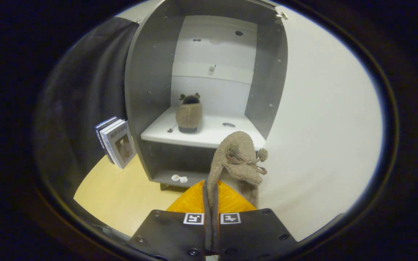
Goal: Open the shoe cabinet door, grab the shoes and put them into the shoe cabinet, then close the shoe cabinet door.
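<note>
My gripper [212,203] is shut on the heel edge of a tan fuzzy shoe [238,163] with a bow and pompoms, which hangs toe-forward just ahead of the fingers. Beyond it stands the grey shoe cabinet [147,90] with its door [321,127] swung open on the right. A matching tan shoe [189,115] sits on the white middle shelf [212,136], towards the left side, heel facing me. The held shoe is in front of the shelf's right part, outside the cabinet.
Two books [116,141] lean upright against the cabinet's left side on the light wooden floor [122,195]. Two small white objects [179,178] lie on the cabinet's bottom ledge. The open white door fills the space to the right.
</note>
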### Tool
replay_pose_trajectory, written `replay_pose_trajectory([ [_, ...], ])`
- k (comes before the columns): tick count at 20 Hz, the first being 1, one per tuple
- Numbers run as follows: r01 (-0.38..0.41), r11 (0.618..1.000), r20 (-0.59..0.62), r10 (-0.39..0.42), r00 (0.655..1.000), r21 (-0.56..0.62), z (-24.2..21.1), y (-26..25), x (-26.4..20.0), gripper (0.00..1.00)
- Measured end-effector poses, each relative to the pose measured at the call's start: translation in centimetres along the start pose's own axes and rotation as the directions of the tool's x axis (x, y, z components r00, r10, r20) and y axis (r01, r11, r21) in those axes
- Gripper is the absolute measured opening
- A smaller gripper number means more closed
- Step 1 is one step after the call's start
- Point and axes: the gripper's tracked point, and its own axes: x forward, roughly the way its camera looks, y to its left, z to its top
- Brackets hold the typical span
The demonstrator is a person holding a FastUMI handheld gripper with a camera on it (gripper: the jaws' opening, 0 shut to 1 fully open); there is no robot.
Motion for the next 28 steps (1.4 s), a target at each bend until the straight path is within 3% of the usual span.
replay_pose_trajectory([
  [7, 0.082, 0.996, 0.094, -0.079, 0.992, -0.026, 10.6, -1.6, 8.9, 0.02],
  [15, 0.088, 0.995, 0.012, -0.088, 0.996, -0.048, 12.1, -1.9, 21.2, 0.02],
  [20, 0.05, 0.991, 0.0, -0.051, 0.999, -0.123, 11.8, -0.1, 23.5, 0.02],
  [25, 0.074, 0.991, 0.006, -0.074, 0.997, -0.11, 11.9, -0.5, 23.9, 0.04],
  [28, 0.098, 0.991, 0.027, -0.096, 0.995, -0.093, 12.1, -0.9, 23.9, 0.16],
])
